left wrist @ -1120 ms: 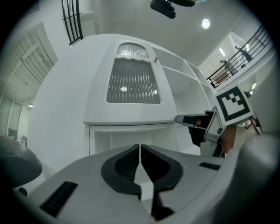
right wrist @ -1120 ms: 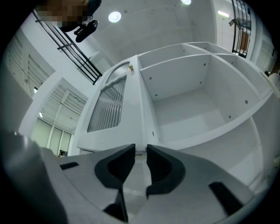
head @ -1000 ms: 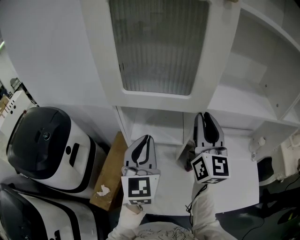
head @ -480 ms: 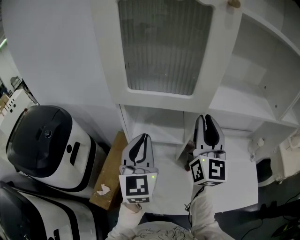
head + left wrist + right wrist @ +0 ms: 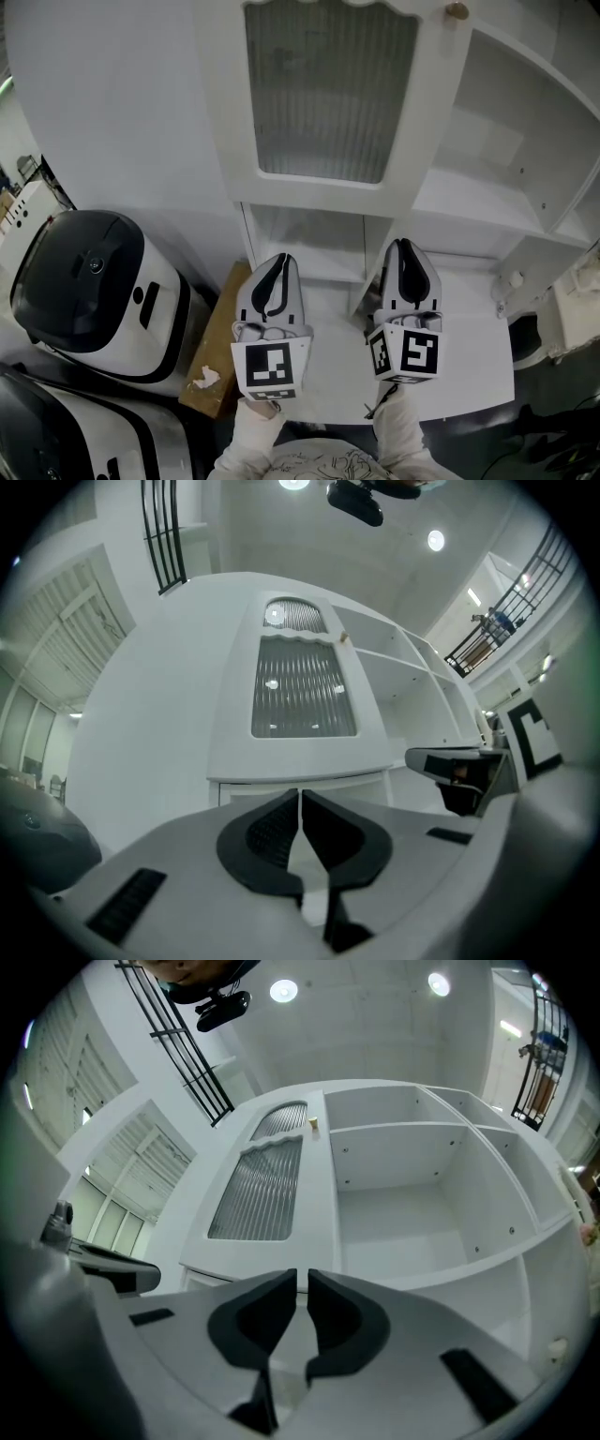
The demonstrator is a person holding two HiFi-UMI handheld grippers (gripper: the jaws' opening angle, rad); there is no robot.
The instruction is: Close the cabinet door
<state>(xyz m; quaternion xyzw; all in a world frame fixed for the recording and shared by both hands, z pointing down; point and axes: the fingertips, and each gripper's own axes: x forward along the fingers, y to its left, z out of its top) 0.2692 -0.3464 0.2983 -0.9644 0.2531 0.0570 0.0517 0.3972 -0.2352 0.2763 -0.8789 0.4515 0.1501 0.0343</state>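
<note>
I hold both grippers low in front of the cabinet, side by side and pointing up at it. The left gripper has its jaws pressed together with nothing between them. The right gripper shows only a thin slit between its jaws and carries nothing either. I judge that closed jaws suit this job, since a door wants a push from a blunt tip, not a grasp.

The cabinet door, white with a ribbed glass pane, stands swung out to the left of the opening. It faces me, with its small round knob at the far right corner of the frame. The left gripper sits below the door's near edge and the right one is nearer the knob side, below the open shelves. So I judge the right gripper is better placed to press the free edge round to the right.

The shelves to the right of the door are open and hold nothing that I can see, so nothing should block the swing. The white worktop runs under the grippers. To the left stand two black and white appliances, beside a brown board with a crumpled scrap on it, all well apart from the door's path
</note>
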